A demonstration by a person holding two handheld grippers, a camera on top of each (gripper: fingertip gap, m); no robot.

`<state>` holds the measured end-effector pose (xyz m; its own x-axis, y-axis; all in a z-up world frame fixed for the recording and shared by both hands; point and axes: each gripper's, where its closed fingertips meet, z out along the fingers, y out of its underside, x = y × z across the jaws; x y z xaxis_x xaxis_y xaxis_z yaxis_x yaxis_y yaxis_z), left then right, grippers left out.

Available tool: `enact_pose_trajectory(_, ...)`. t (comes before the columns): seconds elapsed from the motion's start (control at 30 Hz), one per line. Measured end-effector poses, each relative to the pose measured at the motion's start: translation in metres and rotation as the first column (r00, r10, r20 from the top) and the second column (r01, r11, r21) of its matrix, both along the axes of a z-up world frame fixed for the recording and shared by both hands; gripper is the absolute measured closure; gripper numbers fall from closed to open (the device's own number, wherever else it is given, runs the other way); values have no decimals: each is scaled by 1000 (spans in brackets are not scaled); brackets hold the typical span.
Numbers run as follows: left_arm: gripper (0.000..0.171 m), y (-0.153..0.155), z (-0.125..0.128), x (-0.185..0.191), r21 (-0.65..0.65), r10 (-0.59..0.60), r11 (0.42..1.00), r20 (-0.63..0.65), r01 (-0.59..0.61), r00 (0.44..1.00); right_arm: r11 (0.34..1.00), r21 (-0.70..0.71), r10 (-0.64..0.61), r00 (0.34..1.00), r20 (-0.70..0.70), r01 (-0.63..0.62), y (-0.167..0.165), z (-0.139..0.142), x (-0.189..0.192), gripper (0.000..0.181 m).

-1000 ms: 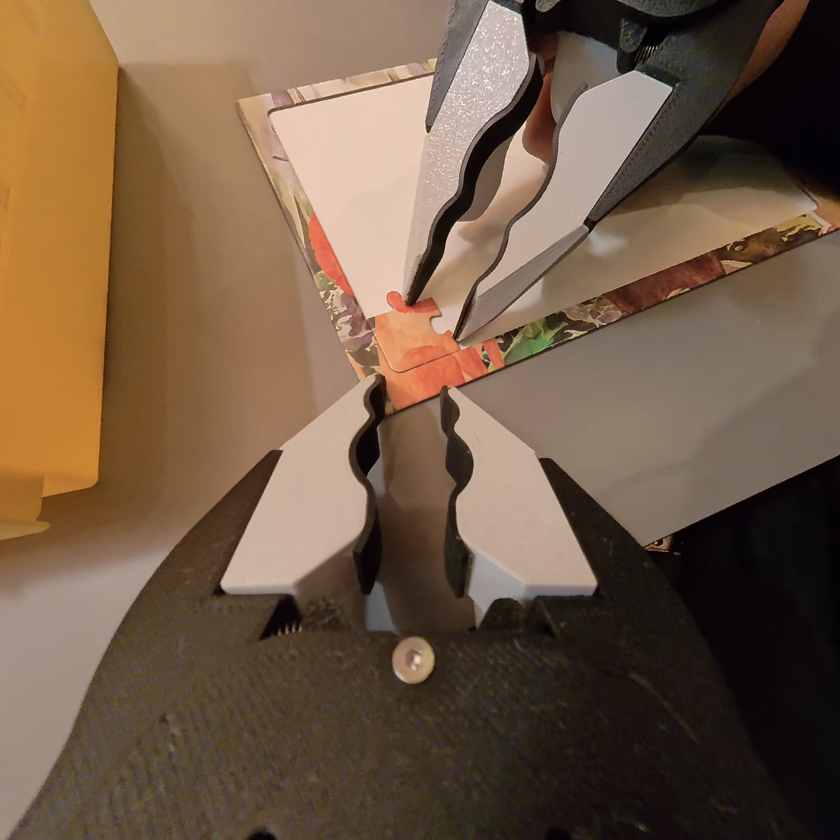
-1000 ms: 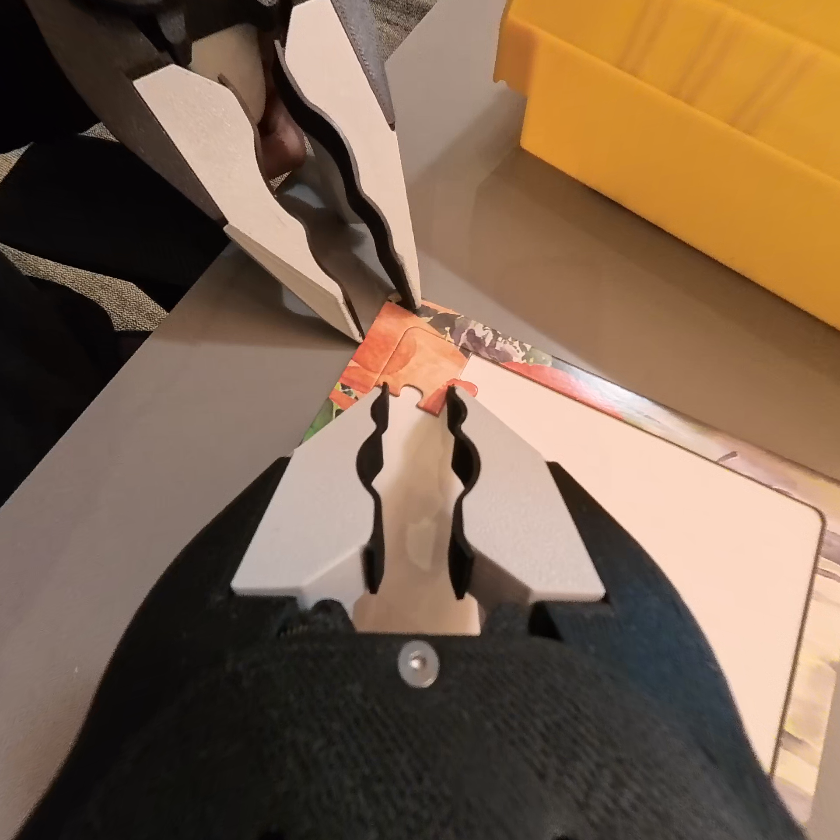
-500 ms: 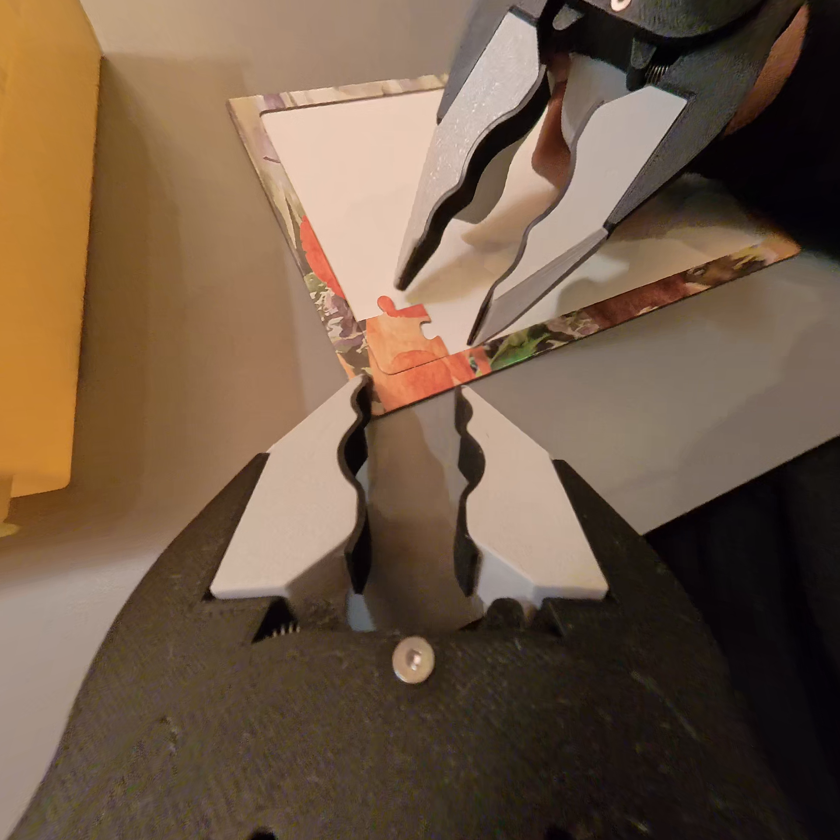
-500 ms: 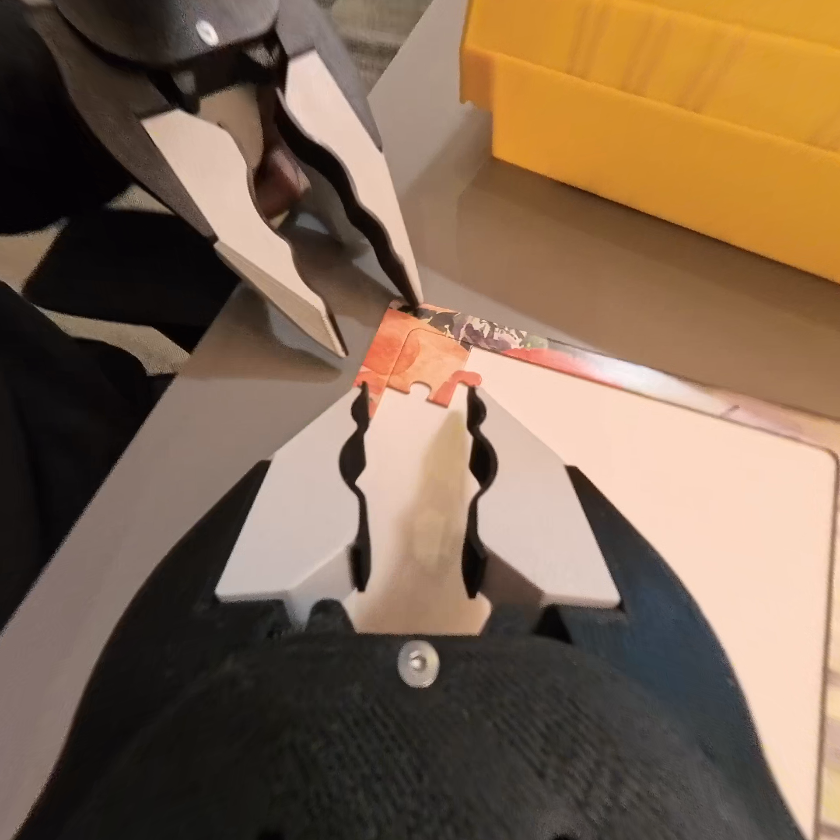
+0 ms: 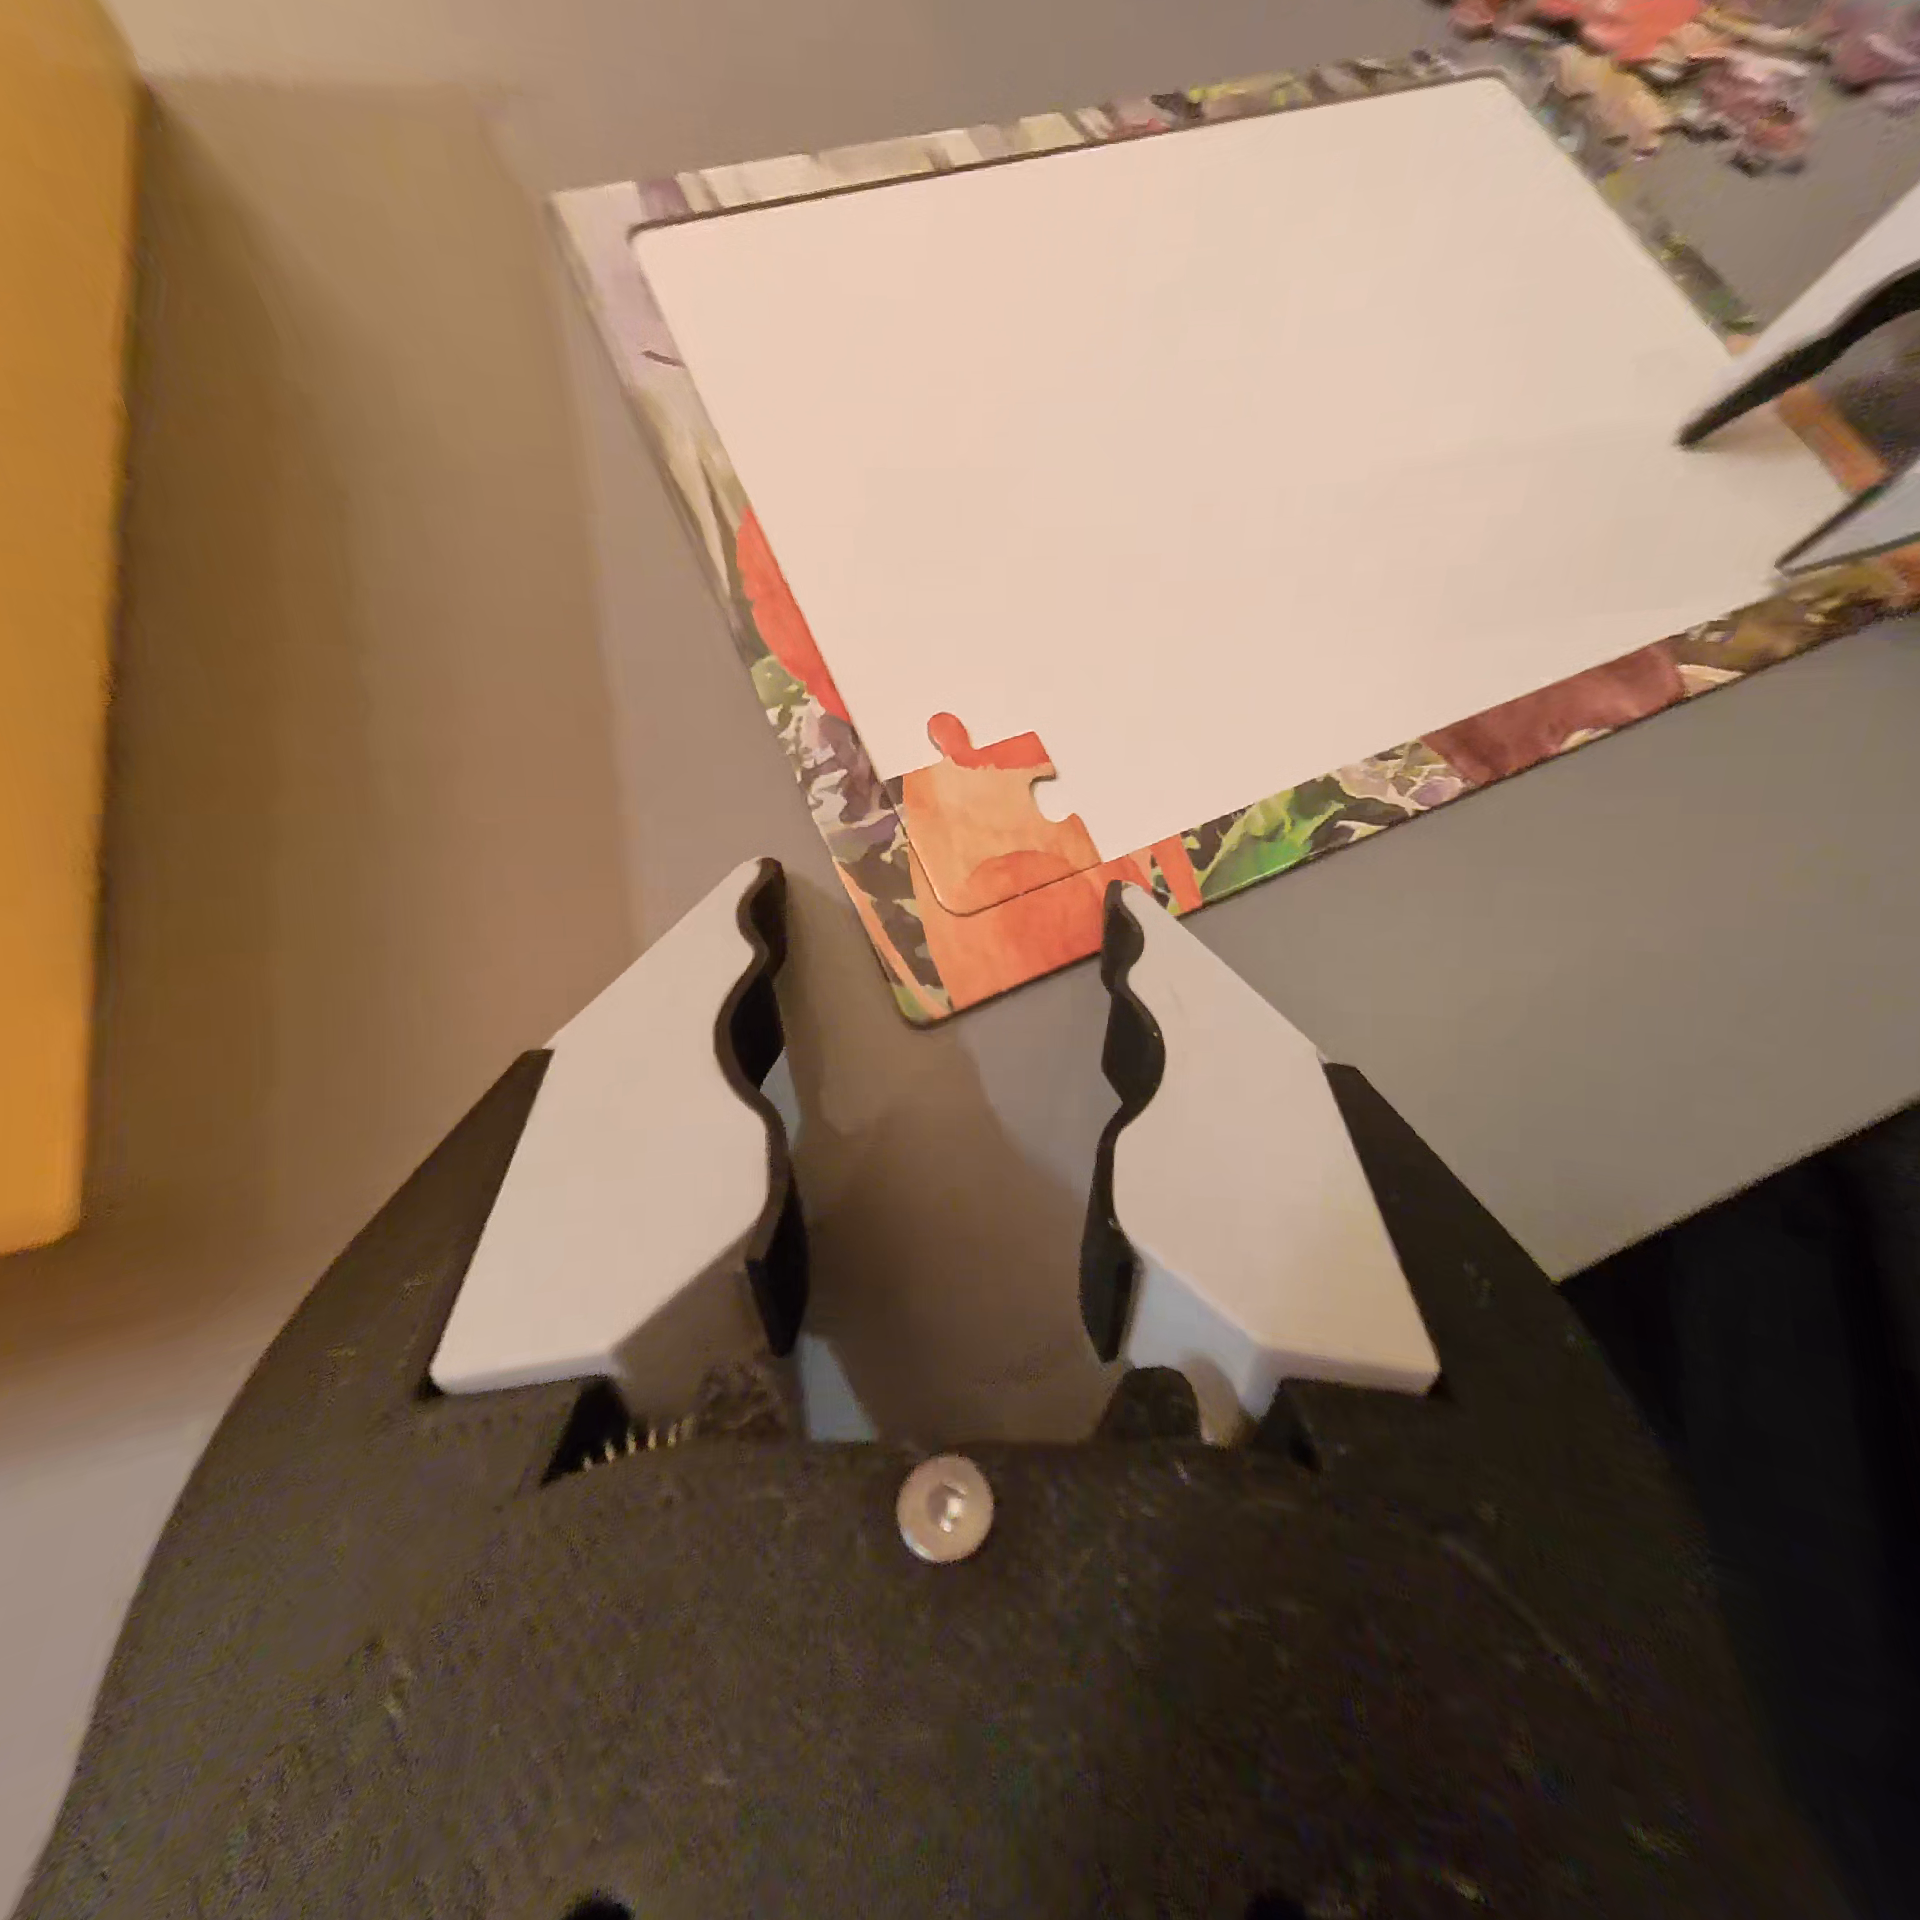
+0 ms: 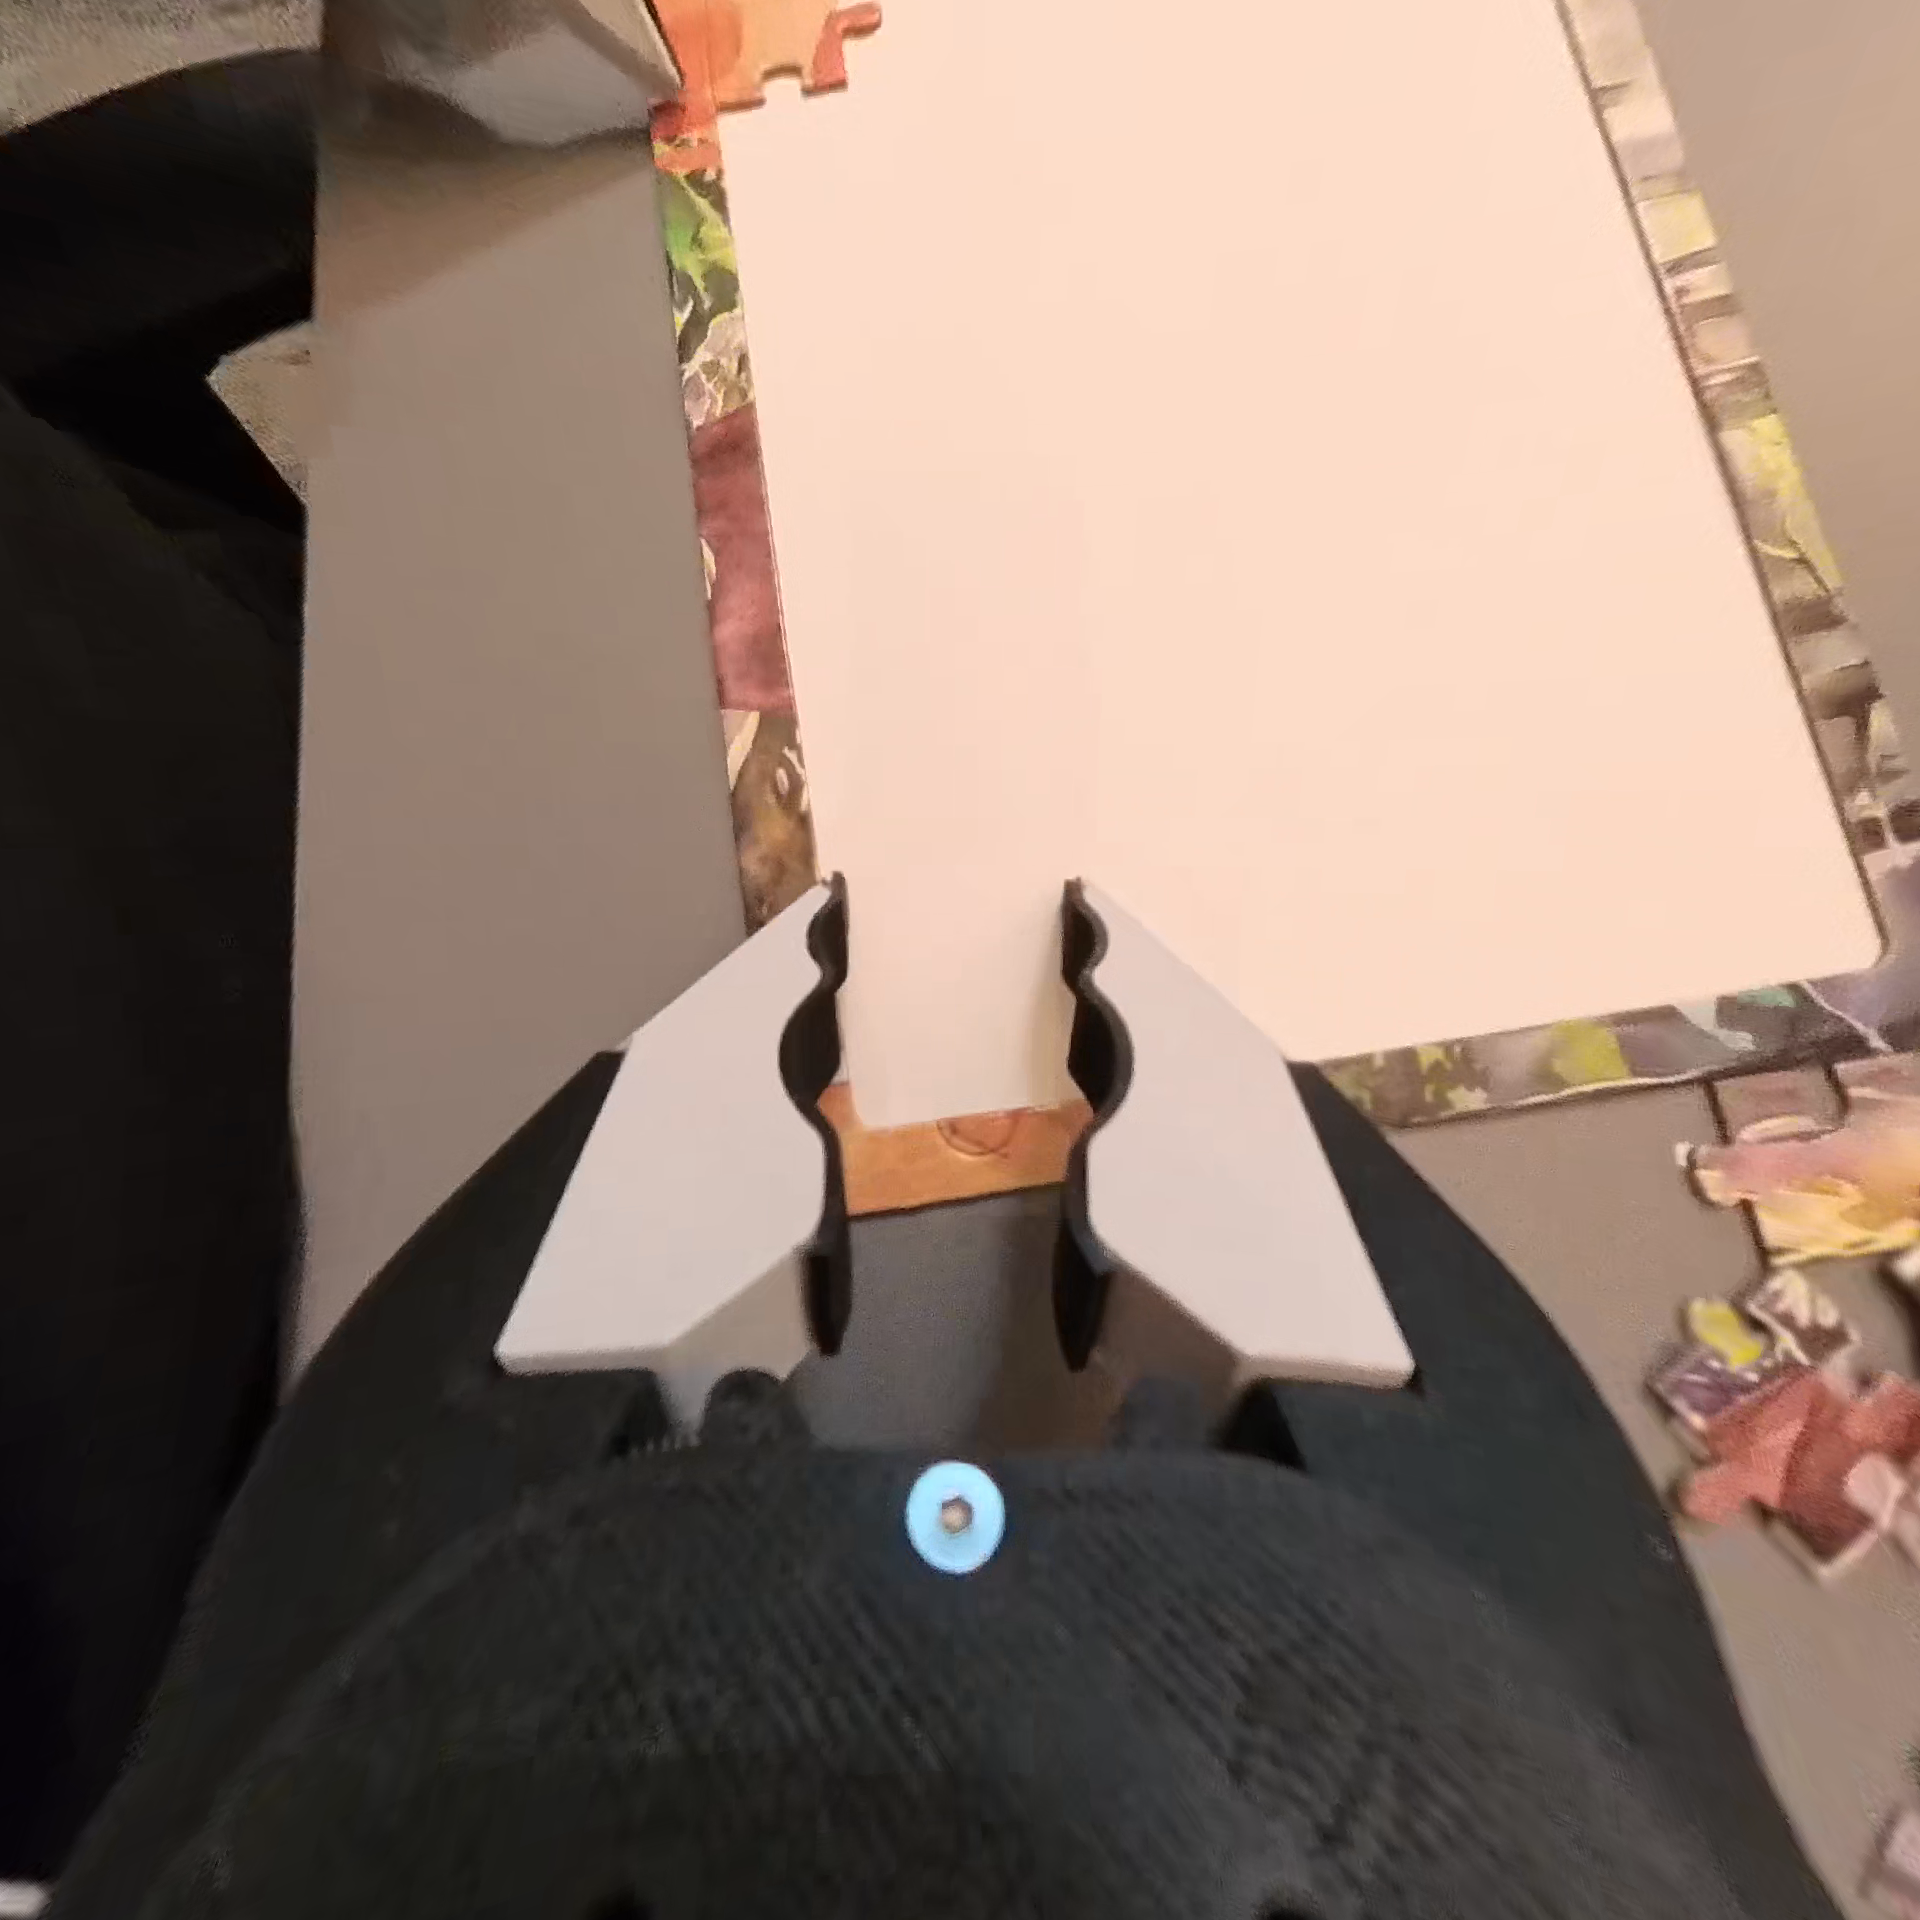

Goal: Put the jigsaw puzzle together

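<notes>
The puzzle tray (image 5: 1548,738) has a painted border and a bare white inside, and lies on the grey table. One orange piece (image 5: 987,821) sits flat in its near left corner. My left gripper (image 5: 940,883) is open and empty, just short of that corner. In the right wrist view the tray (image 6: 743,582) runs away from me, with the orange piece (image 6: 769,52) at its far end. My right gripper (image 6: 953,894) is open and empty over the tray's near end. Its fingers (image 5: 1818,384) show at the right edge of the left wrist view.
Several loose pieces (image 6: 1818,1403) lie on the table right of the tray's near end; they also show in the left wrist view (image 5: 1662,62). A yellow bin (image 5: 52,623) stands to the left. The table edge (image 5: 1558,1195) and dark clothing (image 6: 135,727) are close by. Some 25 cm of space lies between my two pairs of fingers.
My right gripper has left the orange piece and moved to the tray's other end, towards the loose pieces. My left gripper has opened wider and backed off slightly. The piece stays seated in its corner.
</notes>
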<state>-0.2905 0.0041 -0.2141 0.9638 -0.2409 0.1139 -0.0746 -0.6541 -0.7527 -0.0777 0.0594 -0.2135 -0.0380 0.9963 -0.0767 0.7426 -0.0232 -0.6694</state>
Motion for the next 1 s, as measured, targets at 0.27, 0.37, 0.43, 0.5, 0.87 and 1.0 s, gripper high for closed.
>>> enact_pose_trajectory(0.27,109,-3,2,90,-36,-165,985,54,168,985,995,54,-89,992,89,84,-8,-2,86,151)
enact_pose_trajectory(0.37,110,-5,3,127,-40,-238,969,84,242,968,990,8,-144,983,117,144,-13,-1,126,151)
enact_pose_trajectory(0.43,110,-3,4,147,-36,-280,958,117,285,953,983,21,-183,976,115,182,-11,-2,145,153)
enact_pose_trajectory(0.5,109,2,5,164,-33,-304,950,149,312,941,975,68,-217,972,91,211,-4,-2,156,155)
enact_pose_trajectory(0.87,98,44,9,173,-44,-265,959,198,279,944,967,75,-238,969,-62,243,20,-1,153,152)
enact_pose_trajectory(1.0,99,50,11,170,-53,-265,957,243,285,933,966,76,-242,968,-65,247,31,-1,149,152)
